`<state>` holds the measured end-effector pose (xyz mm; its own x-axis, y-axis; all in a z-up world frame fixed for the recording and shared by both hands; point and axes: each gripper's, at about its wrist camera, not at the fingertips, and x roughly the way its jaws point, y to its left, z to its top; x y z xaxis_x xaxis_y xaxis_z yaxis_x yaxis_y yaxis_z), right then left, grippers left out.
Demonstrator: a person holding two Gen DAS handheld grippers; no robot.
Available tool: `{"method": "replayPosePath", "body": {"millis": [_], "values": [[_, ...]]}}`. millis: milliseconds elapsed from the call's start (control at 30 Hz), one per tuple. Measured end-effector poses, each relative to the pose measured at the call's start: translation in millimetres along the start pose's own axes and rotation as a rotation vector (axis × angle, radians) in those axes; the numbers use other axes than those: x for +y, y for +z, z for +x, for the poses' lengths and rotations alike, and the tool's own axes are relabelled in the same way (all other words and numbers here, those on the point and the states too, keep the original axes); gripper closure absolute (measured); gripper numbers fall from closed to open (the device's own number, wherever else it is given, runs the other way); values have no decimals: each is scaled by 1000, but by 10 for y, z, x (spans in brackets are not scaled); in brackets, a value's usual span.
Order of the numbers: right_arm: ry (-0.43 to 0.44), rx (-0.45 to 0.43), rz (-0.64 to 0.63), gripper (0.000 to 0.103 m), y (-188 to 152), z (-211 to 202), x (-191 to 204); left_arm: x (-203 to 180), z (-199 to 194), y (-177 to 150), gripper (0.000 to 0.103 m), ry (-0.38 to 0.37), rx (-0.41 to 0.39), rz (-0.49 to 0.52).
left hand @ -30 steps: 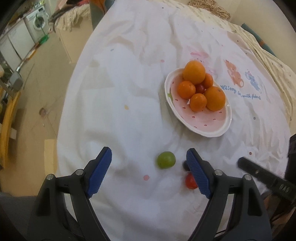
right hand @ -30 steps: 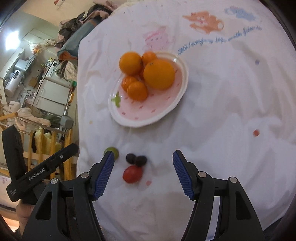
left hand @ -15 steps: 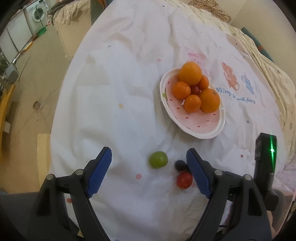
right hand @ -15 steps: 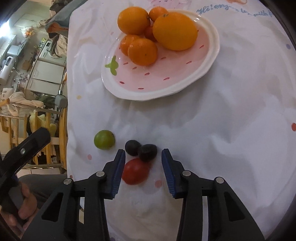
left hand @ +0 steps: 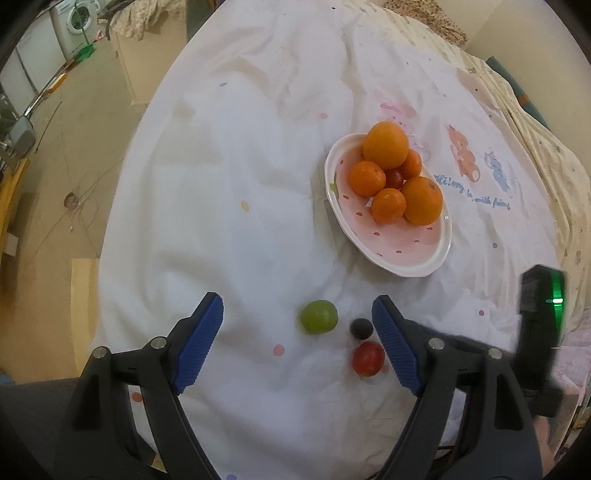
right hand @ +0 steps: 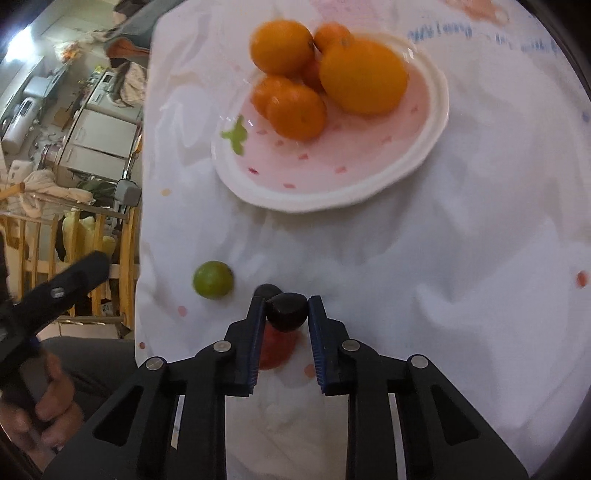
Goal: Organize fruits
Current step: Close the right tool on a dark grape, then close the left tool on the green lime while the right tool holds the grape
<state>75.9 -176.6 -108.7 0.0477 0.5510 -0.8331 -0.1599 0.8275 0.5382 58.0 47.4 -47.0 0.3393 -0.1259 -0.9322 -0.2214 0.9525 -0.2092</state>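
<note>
White printed cloth (left hand: 229, 206), wrinkled, covers table; cartoon animals and blue writing near far right edge. Plate (right hand: 406, 162) with oranges (right hand: 364, 75) mid-cloth. Right gripper (right hand: 287, 310) clenched on dark grape (right hand: 287, 312) near front edge; red tomato (left hand: 368, 358), second grape (left hand: 361, 328), lime (left hand: 318, 316) beside. Left gripper (left hand: 297, 341) released, above lime. Washing machine (left hand: 75, 18), beige floor far left.
</note>
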Motion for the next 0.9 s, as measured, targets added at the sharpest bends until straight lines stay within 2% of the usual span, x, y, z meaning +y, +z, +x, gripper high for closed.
{"method": "replayPosePath", "body": {"millis": [200, 300, 400, 500, 600, 700, 800, 900], "values": [[-2, -75, -68, 78, 35, -442, 83, -18, 71, -18, 23, -1, 18, 14], [12, -127, -50, 78, 32, -637, -6, -55, 116, -37, 23, 16, 19, 37], [27, -172, -18, 78, 10, -730, -155, -94, 202, -55, 23, -27, 45, 54], [52, -194, 51, 78, 18, -747, -280, -117, 288, -68, 24, 3, 60, 70], [83, -217, 116, 78, 54, -796, -371, -127, 398, -78, 31, 6, 94, 66], [95, -235, 119, 78, 87, -849, -375, -157, 515, -88, 32, 19, 125, 66], [97, -228, 119, 78, 83, -864, -403, -266, 624, -99, 49, 30, 147, 97], [84, -212, 126, 78, 81, -820, -435, -400, 717, -126, 50, 47, 154, 157]]}}
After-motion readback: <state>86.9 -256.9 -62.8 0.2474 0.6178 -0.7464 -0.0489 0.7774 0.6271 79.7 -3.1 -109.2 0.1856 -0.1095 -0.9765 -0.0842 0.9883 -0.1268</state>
